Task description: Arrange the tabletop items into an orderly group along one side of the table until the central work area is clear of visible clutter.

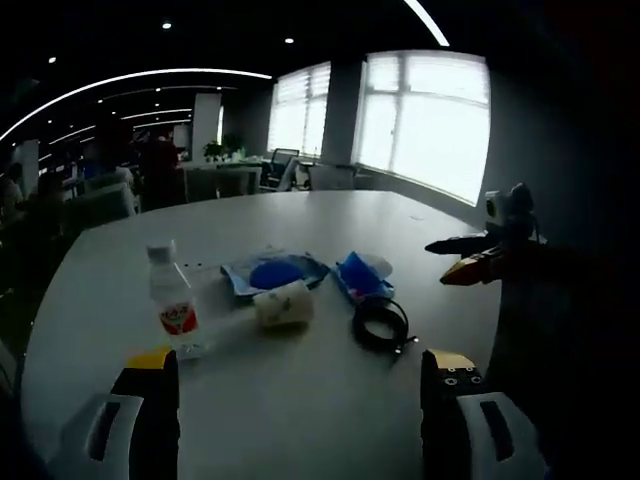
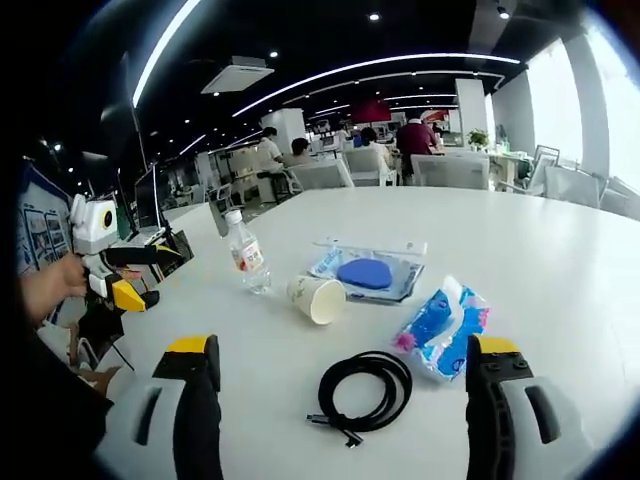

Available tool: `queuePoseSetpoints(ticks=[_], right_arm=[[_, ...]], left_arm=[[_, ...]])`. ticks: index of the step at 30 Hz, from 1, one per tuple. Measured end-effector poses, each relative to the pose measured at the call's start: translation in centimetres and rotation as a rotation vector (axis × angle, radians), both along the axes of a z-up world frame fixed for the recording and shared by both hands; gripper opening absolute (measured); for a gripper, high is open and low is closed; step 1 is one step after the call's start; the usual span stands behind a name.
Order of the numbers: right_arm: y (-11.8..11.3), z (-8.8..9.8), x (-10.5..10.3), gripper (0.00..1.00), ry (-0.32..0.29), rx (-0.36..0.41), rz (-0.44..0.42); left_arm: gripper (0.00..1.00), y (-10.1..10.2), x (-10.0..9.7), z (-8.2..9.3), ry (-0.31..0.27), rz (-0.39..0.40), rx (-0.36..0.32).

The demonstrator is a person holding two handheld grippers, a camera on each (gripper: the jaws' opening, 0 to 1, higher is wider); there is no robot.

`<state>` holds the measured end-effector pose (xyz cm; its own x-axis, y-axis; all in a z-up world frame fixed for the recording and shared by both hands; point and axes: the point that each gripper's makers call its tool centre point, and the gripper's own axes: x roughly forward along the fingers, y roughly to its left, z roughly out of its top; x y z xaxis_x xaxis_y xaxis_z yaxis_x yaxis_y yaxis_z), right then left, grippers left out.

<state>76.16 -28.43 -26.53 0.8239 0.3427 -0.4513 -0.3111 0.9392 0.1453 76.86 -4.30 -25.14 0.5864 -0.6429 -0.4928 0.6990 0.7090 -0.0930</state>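
Hovering above the near edge of the white round tabletop (image 2: 560, 260), both grippers hold nothing, fingers spread wide apart. Right gripper (image 2: 345, 385) sits just over the coiled black cable (image 2: 362, 392). Items are clustered mid-tabletop: small clear plastic water bottle w/ red label (image 2: 246, 255) upright at left; white paper cup (image 2: 317, 298) tipped on its side, near it; flat clear pouch w/ a blue round pad inside (image 2: 367, 271) behind the cup; blue tissue pack (image 2: 441, 325) to the right, beside the cable. In left gripper view, left gripper (image 1: 300, 400) faces the same group from the opposite side, bottle nearest its left finger. Office desks and seated people fill the background.
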Motion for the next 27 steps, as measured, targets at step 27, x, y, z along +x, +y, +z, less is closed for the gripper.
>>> queuePoseSetpoints(ticks=[27], right_arm=[[0.9, -0.6, 1.2, 0.90, 0.011, -0.007, 0.023]], left_arm=[[1.00, 0.5, 0.3, -0.1, -0.013, -0.012, 0.017]])
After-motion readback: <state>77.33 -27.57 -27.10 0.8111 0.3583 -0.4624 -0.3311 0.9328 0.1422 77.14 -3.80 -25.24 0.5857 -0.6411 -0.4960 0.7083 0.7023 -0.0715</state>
